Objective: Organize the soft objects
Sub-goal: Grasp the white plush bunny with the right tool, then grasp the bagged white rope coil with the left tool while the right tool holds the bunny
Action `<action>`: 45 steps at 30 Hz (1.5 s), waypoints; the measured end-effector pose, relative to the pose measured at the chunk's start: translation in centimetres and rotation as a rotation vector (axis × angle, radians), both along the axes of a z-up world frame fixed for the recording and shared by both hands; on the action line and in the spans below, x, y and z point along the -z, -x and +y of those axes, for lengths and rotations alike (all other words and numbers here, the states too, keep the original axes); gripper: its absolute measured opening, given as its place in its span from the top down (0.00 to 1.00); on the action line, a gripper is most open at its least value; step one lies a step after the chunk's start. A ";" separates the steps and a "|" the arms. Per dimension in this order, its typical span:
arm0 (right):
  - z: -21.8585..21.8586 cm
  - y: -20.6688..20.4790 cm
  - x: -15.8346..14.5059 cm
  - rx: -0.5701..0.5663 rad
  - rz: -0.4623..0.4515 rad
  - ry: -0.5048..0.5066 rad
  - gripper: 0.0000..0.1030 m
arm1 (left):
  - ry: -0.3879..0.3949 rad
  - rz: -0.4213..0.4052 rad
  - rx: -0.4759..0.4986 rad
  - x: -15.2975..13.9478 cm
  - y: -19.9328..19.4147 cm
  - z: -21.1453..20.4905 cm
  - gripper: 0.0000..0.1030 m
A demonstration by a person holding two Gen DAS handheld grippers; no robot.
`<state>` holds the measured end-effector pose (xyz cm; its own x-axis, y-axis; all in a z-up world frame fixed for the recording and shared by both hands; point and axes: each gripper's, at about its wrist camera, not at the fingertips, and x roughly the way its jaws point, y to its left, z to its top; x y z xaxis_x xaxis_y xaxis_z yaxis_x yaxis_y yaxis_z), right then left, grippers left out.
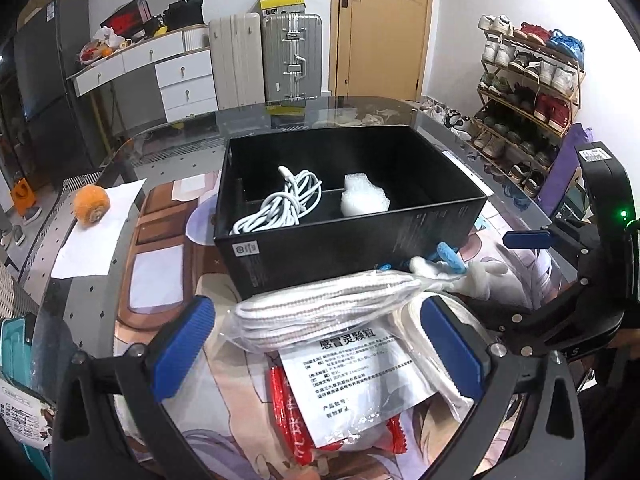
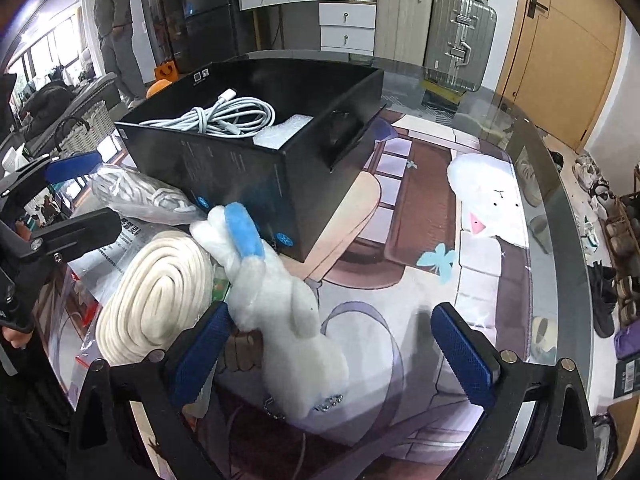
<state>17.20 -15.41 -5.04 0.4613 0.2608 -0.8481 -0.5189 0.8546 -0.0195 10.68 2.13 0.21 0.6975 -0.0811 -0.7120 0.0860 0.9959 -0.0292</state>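
Observation:
In the left wrist view my left gripper (image 1: 320, 344) is open, its blue pads on either side of a clear bag of striped white rope (image 1: 328, 306) that lies on a bagged leaflet (image 1: 352, 380). Behind them stands a black box (image 1: 400, 232) holding a white cable (image 1: 280, 200) and bubble wrap (image 1: 364, 196). My right gripper (image 2: 332, 354) is open around a white plush rabbit (image 2: 280, 304) with a blue ear, which lies nearer the left pad and leans on the box (image 2: 240, 176). A cream rope coil (image 2: 160, 296) lies beside the rabbit. The rabbit's head (image 1: 480, 276) shows past the bag.
An orange fruit (image 1: 91, 204) rests on white paper at the table's left. A white fluffy shape with a small face (image 2: 492, 200) lies to the right on the printed mat. The glass table's rim (image 2: 560, 216) curves round. A person (image 2: 114, 20) stands far back; a shoe rack (image 1: 528, 92) lines the wall.

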 end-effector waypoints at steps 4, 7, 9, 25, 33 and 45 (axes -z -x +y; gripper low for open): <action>0.3 -0.1 -0.1 -0.015 -0.012 0.001 0.15 | 0.001 0.007 0.001 0.2 -0.2 0.1 0.00; 0.6 -0.1 -0.2 -0.035 -0.015 -0.002 0.22 | 0.003 0.008 0.001 0.2 -0.2 0.2 0.00; 0.7 0.0 -0.3 -0.047 -0.016 -0.001 0.27 | 0.001 0.012 -0.001 0.3 -0.2 0.2 0.00; 1.5 1.9 -1.0 -0.126 -0.022 0.007 0.65 | 0.012 0.030 0.004 0.7 -0.8 0.1 0.00; 1.2 2.0 -1.2 -0.118 -0.031 0.012 0.65 | 0.008 0.060 -0.008 1.4 -1.9 -0.1 0.00; 0.9 2.4 -1.6 -0.114 -0.048 0.001 0.65 | 0.108 0.100 -0.022 2.5 -2.9 1.1 0.15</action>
